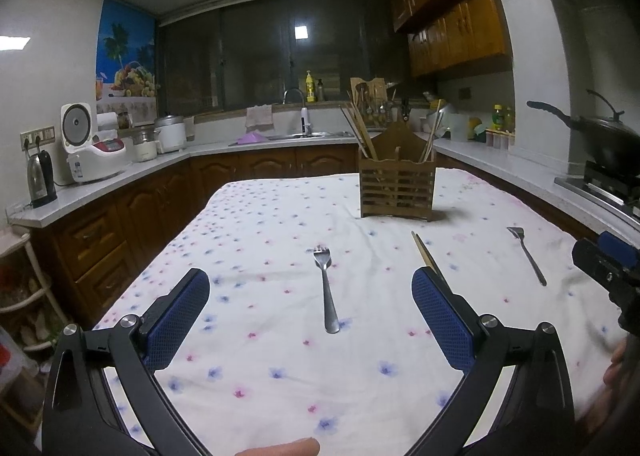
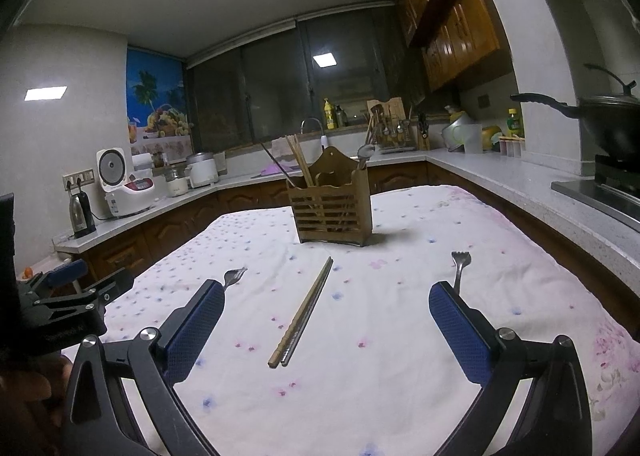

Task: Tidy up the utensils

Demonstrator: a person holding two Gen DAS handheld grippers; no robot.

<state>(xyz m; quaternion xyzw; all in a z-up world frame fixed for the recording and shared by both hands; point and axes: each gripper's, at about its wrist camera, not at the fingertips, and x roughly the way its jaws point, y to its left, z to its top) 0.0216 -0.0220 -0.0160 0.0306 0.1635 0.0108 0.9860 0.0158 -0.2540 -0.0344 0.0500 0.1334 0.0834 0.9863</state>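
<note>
A wooden utensil holder (image 1: pixel 397 192) (image 2: pixel 333 208) stands at the far middle of the floral tablecloth, with chopsticks and a spoon in it. A metal fork (image 1: pixel 326 288) lies in front of my open, empty left gripper (image 1: pixel 310 284); its tines show in the right wrist view (image 2: pixel 235 276). A pair of chopsticks (image 2: pixel 303 316) (image 1: pixel 426 252) lies in front of my open, empty right gripper (image 2: pixel 326 296). A second fork (image 1: pixel 527 254) (image 2: pixel 460 266) lies to the right.
The table (image 1: pixel 248 216) is ringed by kitchen counters: a kettle (image 1: pixel 41 180) and rice cookers at left, a sink (image 1: pixel 296 134) at the back, a wok (image 1: pixel 604 136) on the stove at right. My right gripper's body (image 1: pixel 608 268) shows at the left view's right edge.
</note>
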